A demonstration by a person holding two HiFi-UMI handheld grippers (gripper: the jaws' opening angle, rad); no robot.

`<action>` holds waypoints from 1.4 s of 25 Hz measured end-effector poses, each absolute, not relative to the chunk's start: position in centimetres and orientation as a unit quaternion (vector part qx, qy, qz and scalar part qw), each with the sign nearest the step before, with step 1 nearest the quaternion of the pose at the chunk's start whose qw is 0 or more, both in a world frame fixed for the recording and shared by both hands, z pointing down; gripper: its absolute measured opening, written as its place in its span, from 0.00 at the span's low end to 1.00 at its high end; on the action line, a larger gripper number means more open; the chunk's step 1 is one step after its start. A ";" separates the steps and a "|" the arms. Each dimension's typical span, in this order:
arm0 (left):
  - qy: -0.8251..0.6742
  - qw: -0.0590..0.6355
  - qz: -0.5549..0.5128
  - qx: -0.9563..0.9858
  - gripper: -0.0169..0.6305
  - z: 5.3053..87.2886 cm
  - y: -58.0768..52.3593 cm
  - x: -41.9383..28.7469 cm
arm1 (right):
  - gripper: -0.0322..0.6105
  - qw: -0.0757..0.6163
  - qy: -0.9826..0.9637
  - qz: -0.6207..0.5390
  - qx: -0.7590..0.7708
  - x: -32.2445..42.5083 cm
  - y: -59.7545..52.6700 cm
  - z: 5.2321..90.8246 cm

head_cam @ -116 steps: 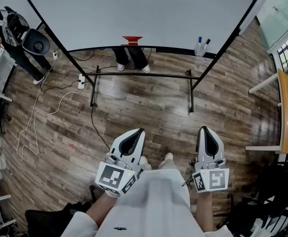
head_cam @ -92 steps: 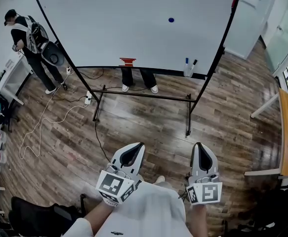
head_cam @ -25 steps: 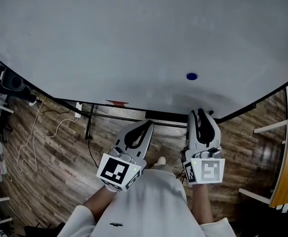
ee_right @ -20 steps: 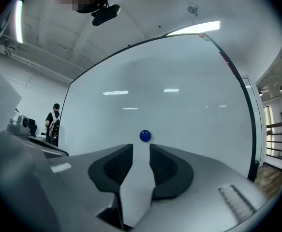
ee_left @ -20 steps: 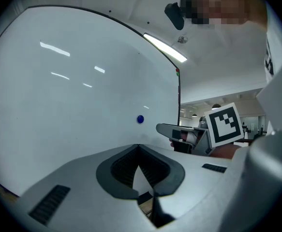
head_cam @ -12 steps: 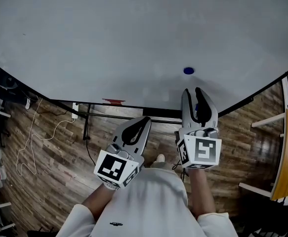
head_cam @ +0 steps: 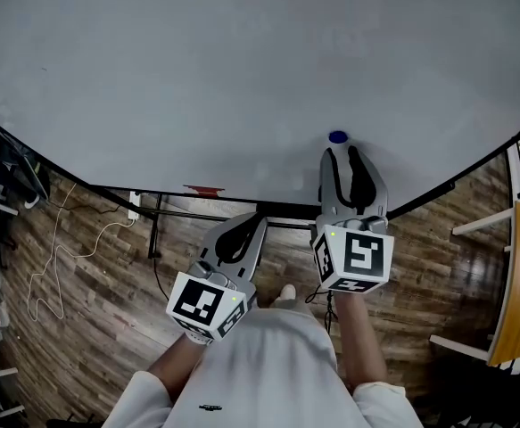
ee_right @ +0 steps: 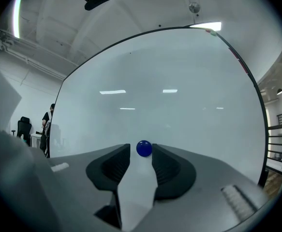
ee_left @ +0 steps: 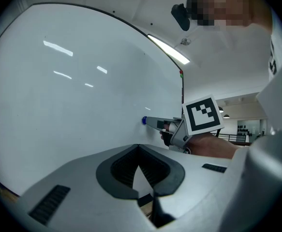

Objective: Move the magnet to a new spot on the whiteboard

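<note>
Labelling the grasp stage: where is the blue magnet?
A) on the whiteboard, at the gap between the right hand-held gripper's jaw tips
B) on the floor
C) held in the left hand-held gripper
A: the right gripper view shows the blue magnet on the whiteboard, at the gap between the tips of the right hand-held gripper, whose jaws have just been opening and stand apart.

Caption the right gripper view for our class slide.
Right gripper, jaws just opened, with the blue magnet between them on the whiteboard.

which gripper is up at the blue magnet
The right gripper: its jaws have just been opening and flank the magnet on the whiteboard, not gripping it. The left gripper hangs back, shut.
</note>
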State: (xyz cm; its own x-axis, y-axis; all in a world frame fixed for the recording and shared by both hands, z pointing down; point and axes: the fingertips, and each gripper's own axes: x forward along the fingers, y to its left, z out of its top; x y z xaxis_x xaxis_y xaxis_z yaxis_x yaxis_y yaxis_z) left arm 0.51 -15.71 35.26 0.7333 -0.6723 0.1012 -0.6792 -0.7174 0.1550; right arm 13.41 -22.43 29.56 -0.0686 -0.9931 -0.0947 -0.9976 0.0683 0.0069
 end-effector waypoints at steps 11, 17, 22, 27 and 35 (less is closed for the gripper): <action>-0.378 0.095 0.020 0.921 0.04 35.8 -16.2 -0.5 | 0.28 0.034 0.709 0.016 -0.704 13.9 -24.4 30.0; -0.387 0.095 0.017 0.917 0.04 35.7 -16.5 -1.6 | 0.26 0.036 0.688 0.011 -0.725 14.0 -24.9 30.1; -0.393 0.095 0.014 0.914 0.04 35.4 -16.5 -2.2 | 0.26 0.037 0.685 0.010 -0.728 14.1 -24.7 29.9; -0.392 0.098 0.014 0.915 0.04 35.5 -16.4 -2.4 | 0.25 0.045 0.696 -0.001 -0.717 14.1 -24.7 30.0; -0.384 0.096 0.017 0.918 0.04 35.6 -16.1 -1.7 | 0.19 0.050 0.707 0.001 -0.705 13.9 -24.3 30.0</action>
State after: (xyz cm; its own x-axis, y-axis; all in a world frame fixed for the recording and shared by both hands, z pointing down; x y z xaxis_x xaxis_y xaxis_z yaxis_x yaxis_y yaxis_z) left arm -1.74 -16.07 35.60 0.7050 -0.7014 0.1049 -0.7080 -0.6873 0.1624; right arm 13.88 -24.27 29.99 -0.0008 -0.9973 -0.0730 -0.9976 0.0059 -0.0693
